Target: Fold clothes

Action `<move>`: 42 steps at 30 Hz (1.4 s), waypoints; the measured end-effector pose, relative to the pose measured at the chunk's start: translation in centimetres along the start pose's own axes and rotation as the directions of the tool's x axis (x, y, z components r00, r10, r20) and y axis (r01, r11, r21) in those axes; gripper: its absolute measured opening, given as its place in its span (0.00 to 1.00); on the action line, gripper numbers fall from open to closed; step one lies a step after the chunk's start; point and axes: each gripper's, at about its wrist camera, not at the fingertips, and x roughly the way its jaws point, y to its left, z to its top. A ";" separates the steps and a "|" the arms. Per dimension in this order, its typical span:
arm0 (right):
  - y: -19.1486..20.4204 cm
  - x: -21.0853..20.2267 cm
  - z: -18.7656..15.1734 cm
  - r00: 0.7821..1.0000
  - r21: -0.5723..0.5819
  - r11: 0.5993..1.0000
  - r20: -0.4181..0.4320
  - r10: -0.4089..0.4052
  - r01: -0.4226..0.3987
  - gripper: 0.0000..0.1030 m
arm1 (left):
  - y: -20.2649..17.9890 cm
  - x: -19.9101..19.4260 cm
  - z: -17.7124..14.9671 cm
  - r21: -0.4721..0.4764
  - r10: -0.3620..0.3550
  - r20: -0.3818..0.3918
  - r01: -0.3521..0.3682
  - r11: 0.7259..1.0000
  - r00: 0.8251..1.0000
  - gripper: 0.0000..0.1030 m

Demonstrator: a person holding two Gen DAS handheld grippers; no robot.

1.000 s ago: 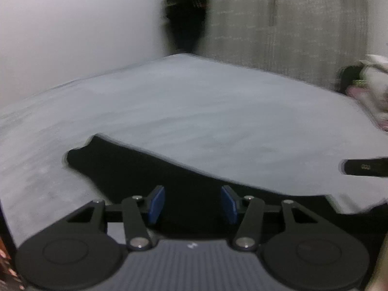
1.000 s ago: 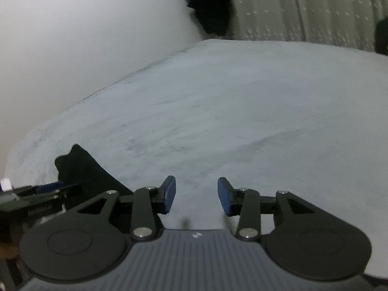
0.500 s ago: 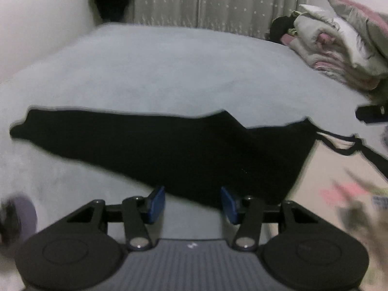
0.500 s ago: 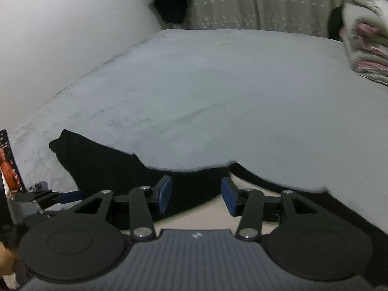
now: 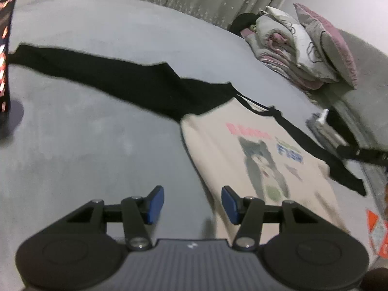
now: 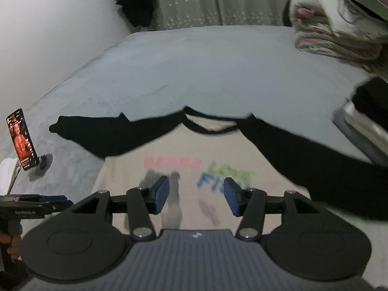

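Lying flat, one shirt (image 6: pixel 194 150) (two black sleeves), one bed (image 6: pixel 218 72)

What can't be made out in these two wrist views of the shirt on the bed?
- Shirt hem: hidden behind the right gripper body in the right wrist view.
- Chest print: motion blur leaves the lettering unreadable in both views.
- Right sleeve cuff: its end is lost in blur, right wrist view.
- Phone screen: too small to read.
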 end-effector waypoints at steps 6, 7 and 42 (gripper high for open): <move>-1.4 -3.6 -4.7 0.999 0.076 0.997 -0.001 -0.032 0.032 0.53 | 0.4 -1.4 -3.3 -0.070 -0.114 -0.039 0.111 0.991 0.993 0.50; -1.7 -4.2 -5.5 0.999 0.087 0.995 -0.002 -0.041 0.041 0.53 | 0.7 -1.8 -3.9 -0.080 -0.128 -0.041 0.124 0.989 0.991 0.50; -7.4 -11.1 -18.0 0.997 0.213 0.974 -0.022 -0.068 0.071 0.08 | 2.8 -7.6 -11.7 -0.174 -0.205 0.005 0.202 0.964 0.979 0.04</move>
